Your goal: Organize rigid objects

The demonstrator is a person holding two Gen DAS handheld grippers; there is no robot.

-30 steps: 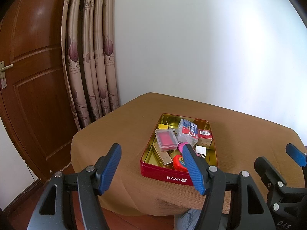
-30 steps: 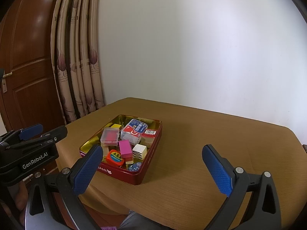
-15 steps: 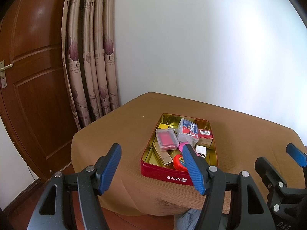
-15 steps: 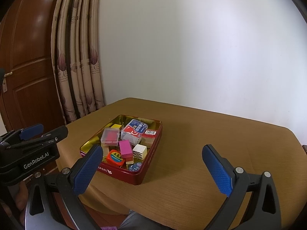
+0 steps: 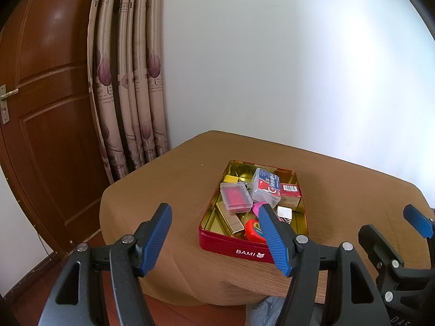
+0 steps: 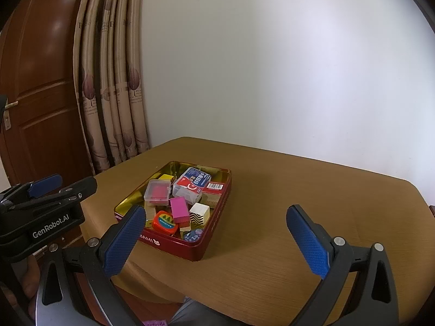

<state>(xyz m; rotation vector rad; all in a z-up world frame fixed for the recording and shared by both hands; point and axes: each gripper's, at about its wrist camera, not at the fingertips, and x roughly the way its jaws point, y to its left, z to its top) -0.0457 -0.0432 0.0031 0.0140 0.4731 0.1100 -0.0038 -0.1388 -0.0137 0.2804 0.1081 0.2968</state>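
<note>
Both grippers hover short of the counter's (image 6: 299, 203) near edge, jaws spread wide and holding nothing: the left gripper (image 5: 214, 240) lines up on the red tin (image 5: 233, 247), the right gripper (image 6: 214, 240) hangs over bare cloth beside it. All the small items sit heaped inside the tin, a clear case (image 6: 157, 193), pink block (image 6: 179, 209), and tape measure (image 6: 163, 221) among them. Against 1 second ago, nothing in the tin has shifted and both grippers have barely drifted.

A brown wooden panelled door (image 5: 40, 114) is standing beside beige leaf-printed curtains (image 5: 127, 81) that are hanging against a plain white wall (image 5: 285, 62).
</note>
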